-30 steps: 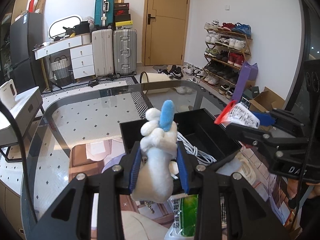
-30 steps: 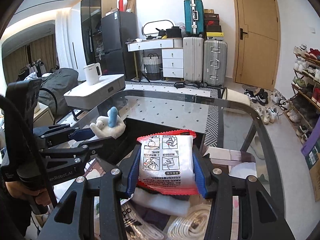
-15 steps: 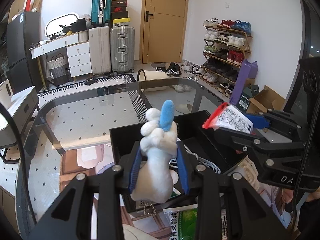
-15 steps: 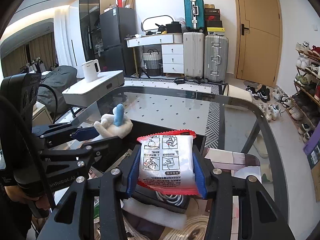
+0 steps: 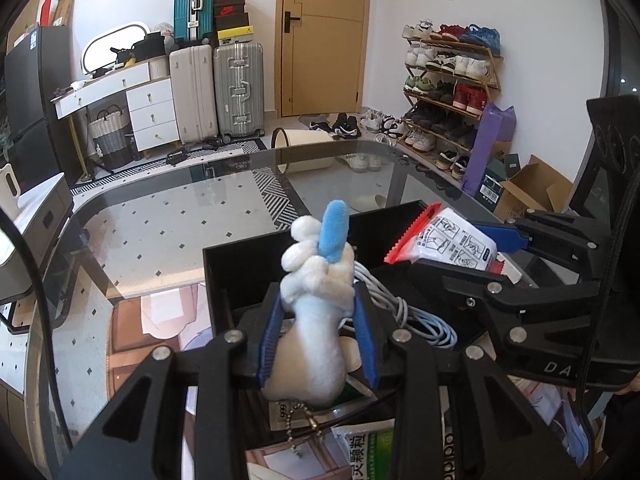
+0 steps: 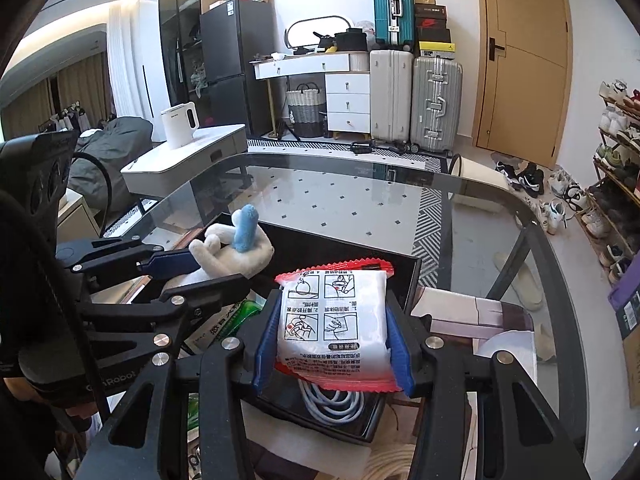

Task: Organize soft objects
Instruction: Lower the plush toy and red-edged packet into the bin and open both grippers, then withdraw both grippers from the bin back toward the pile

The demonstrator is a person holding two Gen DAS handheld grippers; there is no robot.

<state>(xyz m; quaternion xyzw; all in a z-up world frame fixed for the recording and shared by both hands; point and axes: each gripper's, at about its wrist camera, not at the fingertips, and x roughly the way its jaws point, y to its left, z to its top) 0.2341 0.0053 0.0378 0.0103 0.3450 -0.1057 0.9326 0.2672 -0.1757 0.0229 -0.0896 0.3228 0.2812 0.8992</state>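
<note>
My left gripper (image 5: 318, 320) is shut on a white plush toy (image 5: 316, 304) with a blue tuft, held over the near left part of a black tray (image 5: 248, 264). The same toy (image 6: 236, 252) shows at the left of the right wrist view, pinched by the left gripper (image 6: 208, 268). My right gripper (image 6: 332, 328) is shut on a white packet with red edges (image 6: 334, 320), above the black tray (image 6: 404, 276). That packet (image 5: 452, 240) hangs over the tray's right side. A coil of white cable (image 5: 416, 320) lies inside the tray.
The tray rests on a glass table (image 5: 168, 232) over a printed mat (image 6: 472, 316). A green-printed bag (image 5: 368, 452) and white rope (image 6: 392, 464) lie near the front edge. Suitcases, a dresser and a shoe rack stand far behind.
Both grippers have moved forward and a little down with their loads, so the tray now sits lower and nearer beneath them. Neither grip has altered.
</note>
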